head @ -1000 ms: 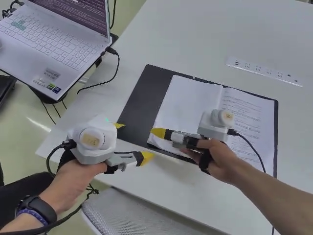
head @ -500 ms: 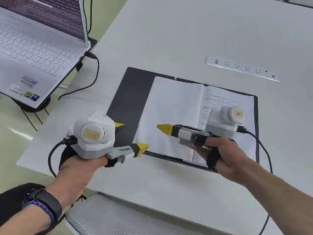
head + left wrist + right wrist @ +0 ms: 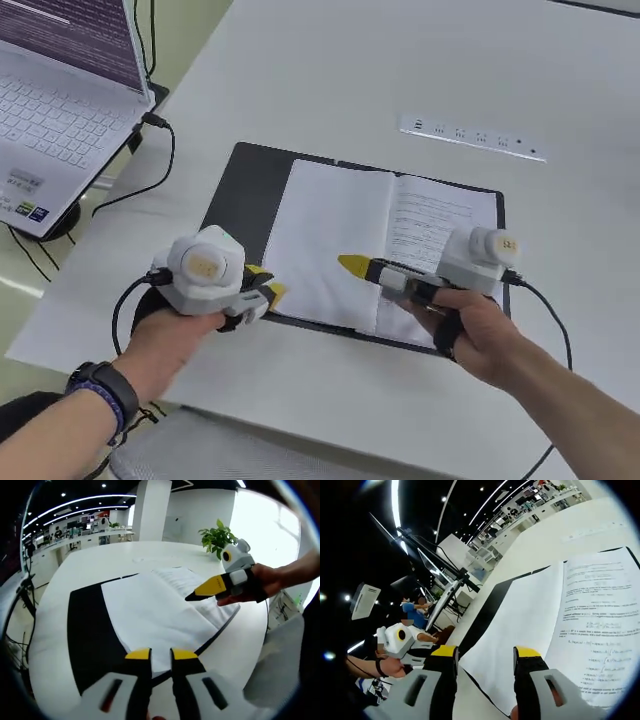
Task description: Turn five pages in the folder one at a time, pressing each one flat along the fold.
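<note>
Since a second ago my left tongs (image 3: pixel 268 292) had closed in on the near left corner of the black open folder (image 3: pixel 245 195). The right tongs (image 3: pixel 352 266) had drawn back rightward from the left edge of the blank white page (image 3: pixel 330 230), toward the fold. I saw the left tongs nearly together, a thin slit between their yellow tips, gripping nothing. The right tongs stood well apart over the blank page. The folder lay flat on the white surface (image 3: pixel 400 70), its printed page (image 3: pixel 430 215) on the right, with a silver laptop (image 3: pixel 50 110) far left.
</note>
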